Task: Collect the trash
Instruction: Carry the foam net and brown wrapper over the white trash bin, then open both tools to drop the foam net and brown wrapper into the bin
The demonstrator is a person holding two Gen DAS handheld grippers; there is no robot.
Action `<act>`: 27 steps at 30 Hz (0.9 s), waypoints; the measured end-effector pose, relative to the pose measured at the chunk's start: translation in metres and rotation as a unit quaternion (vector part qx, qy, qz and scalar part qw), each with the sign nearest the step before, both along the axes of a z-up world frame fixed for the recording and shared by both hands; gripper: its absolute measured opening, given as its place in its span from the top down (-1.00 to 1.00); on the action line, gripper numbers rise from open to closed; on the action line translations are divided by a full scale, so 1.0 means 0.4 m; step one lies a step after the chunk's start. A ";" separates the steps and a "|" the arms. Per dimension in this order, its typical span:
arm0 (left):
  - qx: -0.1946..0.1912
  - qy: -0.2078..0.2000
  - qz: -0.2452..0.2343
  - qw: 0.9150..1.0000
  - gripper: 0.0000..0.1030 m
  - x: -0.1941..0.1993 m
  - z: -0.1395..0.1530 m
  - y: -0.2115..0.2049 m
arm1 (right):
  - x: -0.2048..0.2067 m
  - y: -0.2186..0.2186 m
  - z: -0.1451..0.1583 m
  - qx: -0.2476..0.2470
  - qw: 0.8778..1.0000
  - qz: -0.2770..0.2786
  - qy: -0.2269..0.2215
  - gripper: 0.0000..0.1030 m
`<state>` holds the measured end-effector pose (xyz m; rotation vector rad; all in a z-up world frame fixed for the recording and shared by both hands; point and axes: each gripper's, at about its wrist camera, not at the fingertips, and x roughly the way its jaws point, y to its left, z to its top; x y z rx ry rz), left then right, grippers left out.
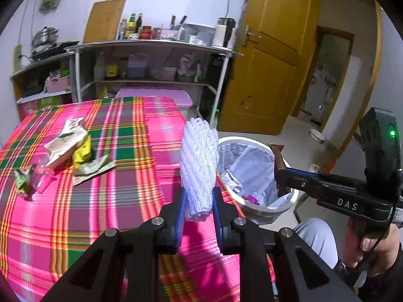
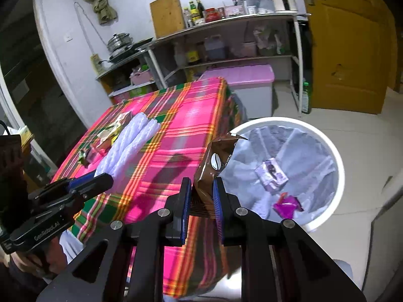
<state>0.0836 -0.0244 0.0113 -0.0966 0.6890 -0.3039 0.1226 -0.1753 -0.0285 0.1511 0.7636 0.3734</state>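
The white foam net sleeve (image 1: 199, 166) is clamped between the blue pads of the left gripper (image 1: 199, 202), standing upright above the near right part of the table, close to its edge. The brown coffee packet (image 2: 214, 168) is clamped in the right gripper (image 2: 201, 201), upright, its torn top level with the bin rim in the right wrist view. Both grippers are clenched on their items — neither item touches the table.

The white trash bin (image 2: 325, 141) stands on the floor just beside the table's right edge. It is lined with a pale bag and holds a small purple-printed carton (image 2: 271, 176) and a magenta wrapper (image 2: 287, 205).

On the pink plaid tablecloth (image 1: 121, 130), at the far left, lies a loose group of wrappers (image 1: 68, 148): silver-and-yellow packets, a green one and a pink one, partly overlapping. Nothing stands between either held item and the bin.

Behind the table are a pink-lidded storage box (image 1: 153, 95), a metal shelf rack (image 1: 151, 45) carrying bottles and jars, and a yellow wooden door (image 1: 272, 50).

Limits of view — labels on the shelf bottles are unreadable. The person shows only as a hand (image 1: 372, 246) on the right gripper's handle and a knee below it. The lower end of the coffee packet is hidden by the gripper fingers.
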 end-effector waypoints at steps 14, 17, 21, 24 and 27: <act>0.005 0.007 -0.050 0.999 0.60 0.066 -0.013 -0.134 | 0.017 -0.138 -0.015 0.006 0.998 -0.056 0.007 0.64; 0.006 0.014 -0.059 0.998 0.60 0.088 -0.022 -0.161 | 0.028 -0.155 -0.028 0.008 0.998 -0.062 0.014 0.64; 0.010 0.027 -0.066 0.997 0.60 0.118 -0.043 -0.196 | 0.045 -0.172 -0.050 0.011 0.998 -0.065 0.024 0.64; 0.013 0.035 -0.071 0.997 0.60 0.141 -0.059 -0.215 | 0.061 -0.186 -0.066 0.011 0.997 -0.068 0.033 0.64; 0.017 0.048 -0.073 0.996 0.60 0.165 -0.085 -0.228 | 0.084 -0.195 -0.086 0.010 0.997 -0.071 0.044 0.64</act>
